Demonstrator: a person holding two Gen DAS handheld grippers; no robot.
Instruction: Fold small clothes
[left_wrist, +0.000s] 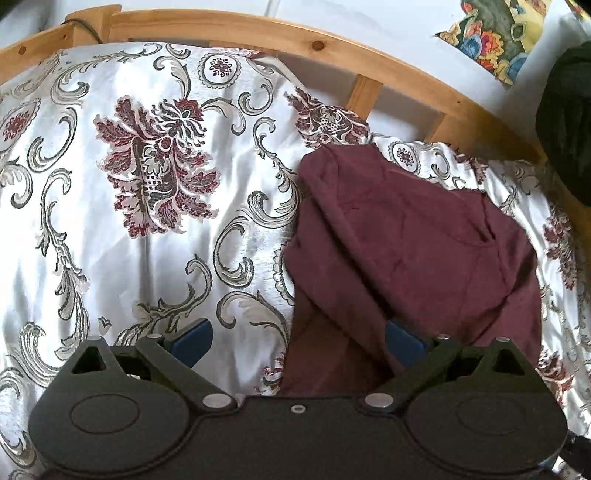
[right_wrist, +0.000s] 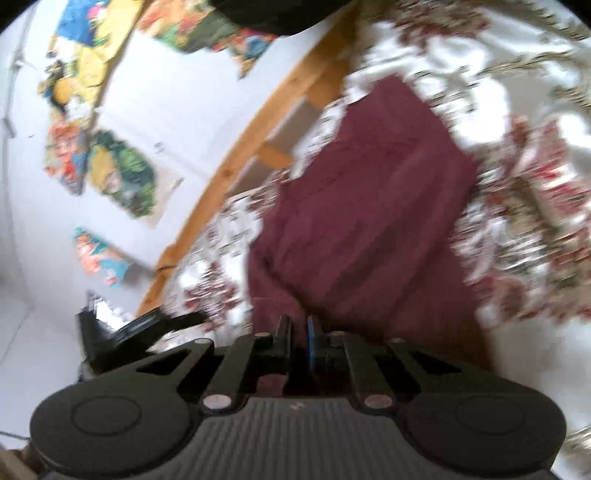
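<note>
A maroon garment (left_wrist: 406, 251) lies crumpled and partly folded on a white satin bedspread (left_wrist: 155, 240) with dark red flowers. My left gripper (left_wrist: 298, 343) is open wide just above the garment's near left edge. Its right finger (left_wrist: 404, 341) is over the maroon cloth and its left finger (left_wrist: 192, 341) over the bedspread; nothing is gripped. In the blurred right wrist view the garment (right_wrist: 369, 206) stretches away from my right gripper (right_wrist: 298, 332), whose jaws stand almost together with the garment's near edge pinched between them.
A curved wooden bed frame (left_wrist: 258, 29) runs along the far side, with a white wall and colourful torn posters (left_wrist: 495, 37) behind it. A dark bundle (left_wrist: 569, 129) sits at the right. A black object (right_wrist: 122, 332) shows at the lower left, too blurred to tell.
</note>
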